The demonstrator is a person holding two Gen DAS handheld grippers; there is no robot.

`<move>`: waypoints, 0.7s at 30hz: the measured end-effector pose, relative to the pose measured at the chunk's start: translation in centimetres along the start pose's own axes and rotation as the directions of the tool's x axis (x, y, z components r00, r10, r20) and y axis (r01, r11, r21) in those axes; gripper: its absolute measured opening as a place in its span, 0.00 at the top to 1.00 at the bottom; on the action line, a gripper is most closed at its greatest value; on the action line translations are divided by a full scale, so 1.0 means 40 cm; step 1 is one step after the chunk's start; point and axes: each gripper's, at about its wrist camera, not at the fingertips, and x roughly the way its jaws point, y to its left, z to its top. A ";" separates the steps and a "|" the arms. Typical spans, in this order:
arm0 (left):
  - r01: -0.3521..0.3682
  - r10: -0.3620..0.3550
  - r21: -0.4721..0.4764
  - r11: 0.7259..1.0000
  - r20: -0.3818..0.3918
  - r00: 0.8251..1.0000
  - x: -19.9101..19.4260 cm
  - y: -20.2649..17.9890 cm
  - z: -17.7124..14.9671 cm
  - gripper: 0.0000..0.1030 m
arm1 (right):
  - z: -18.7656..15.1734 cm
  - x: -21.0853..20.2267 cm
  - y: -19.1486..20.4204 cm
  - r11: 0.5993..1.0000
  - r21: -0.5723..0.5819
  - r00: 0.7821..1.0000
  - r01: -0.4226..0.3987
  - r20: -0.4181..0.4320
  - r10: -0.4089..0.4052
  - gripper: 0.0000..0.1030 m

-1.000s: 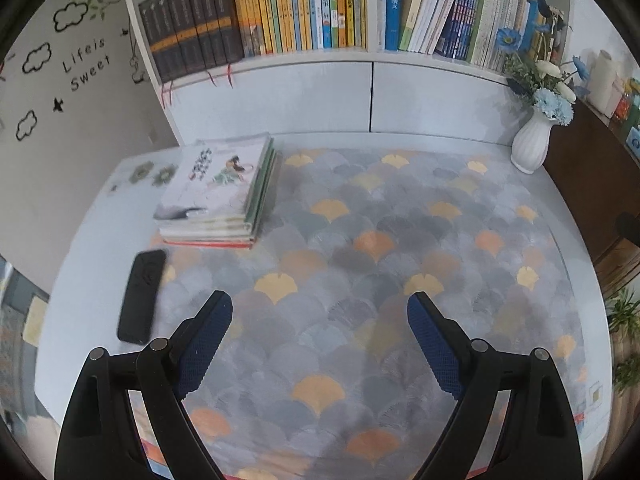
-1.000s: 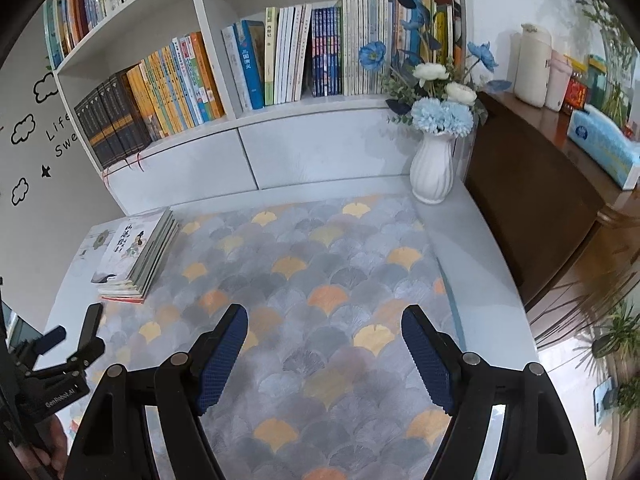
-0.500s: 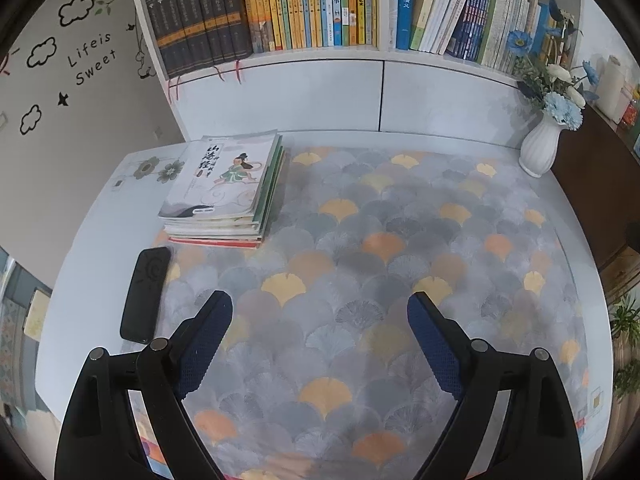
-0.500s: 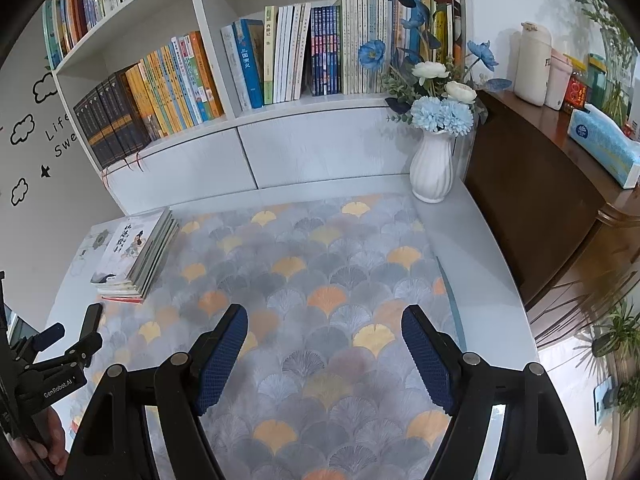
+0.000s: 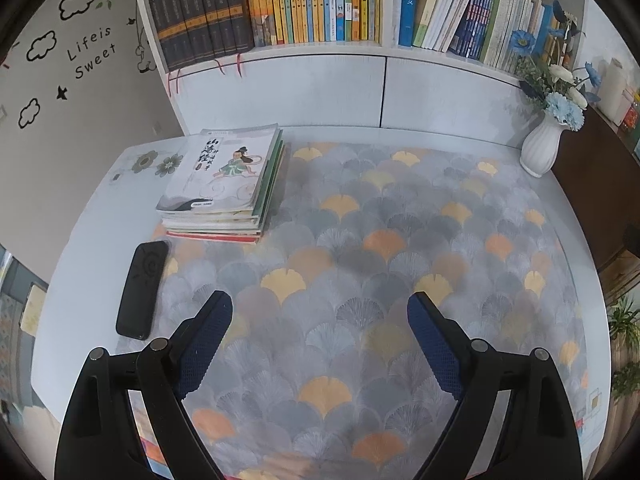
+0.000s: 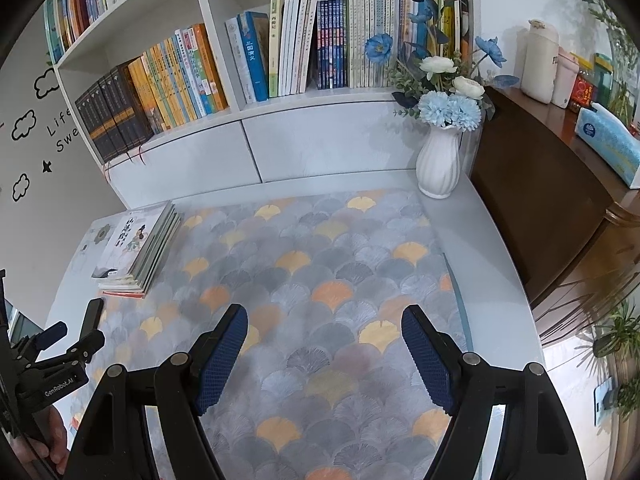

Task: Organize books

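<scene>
A stack of several flat books (image 5: 224, 184) lies at the table's far left; the top cover shows a drawn figure. It also shows in the right wrist view (image 6: 136, 252). A white bookshelf (image 5: 312, 50) behind the table holds rows of upright books (image 6: 288, 52). My left gripper (image 5: 320, 320) is open and empty, above the patterned mat, nearer than and right of the stack. My right gripper (image 6: 322, 332) is open and empty over the mat's middle. The left gripper also shows at the left edge of the right wrist view (image 6: 60, 344).
A black phone (image 5: 142, 288) lies on the table in front of the stack. A white vase with blue flowers (image 6: 440, 160) stands at the far right. A brown cabinet (image 6: 560, 208) with a tissue box and jars stands to the right of the table.
The left gripper has moved up and back, so the shelf and stack sit lower in its view. The right gripper has hardly moved.
</scene>
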 end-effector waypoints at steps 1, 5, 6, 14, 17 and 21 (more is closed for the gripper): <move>0.000 0.000 -0.002 1.000 -0.001 1.000 0.001 0.000 -0.001 0.14 | 0.000 0.000 0.000 1.000 0.000 1.000 0.000 0.000 0.000 0.25; 0.004 -0.004 -0.003 1.000 -0.003 1.000 0.002 0.001 -0.002 0.14 | -0.001 0.001 0.001 1.000 0.001 1.000 -0.001 0.001 0.001 0.25; 0.004 -0.004 -0.003 1.000 -0.003 1.000 0.002 0.000 -0.002 0.14 | 0.000 0.001 0.000 1.000 0.001 1.000 0.000 0.000 0.000 0.25; 0.001 -0.001 -0.004 1.000 -0.011 1.000 0.004 -0.002 -0.005 0.14 | -0.002 0.006 0.006 1.000 -0.001 1.000 -0.002 -0.008 0.002 0.25; 0.003 -0.004 -0.012 1.000 -0.018 1.000 0.006 0.001 -0.006 0.14 | -0.003 0.006 0.010 1.000 -0.003 1.000 -0.003 -0.007 0.003 0.25; 0.053 -0.054 -0.048 0.997 -0.025 0.998 0.007 0.014 -0.005 0.14 | -0.007 0.007 0.013 1.000 -0.005 1.000 -0.003 -0.010 0.003 0.25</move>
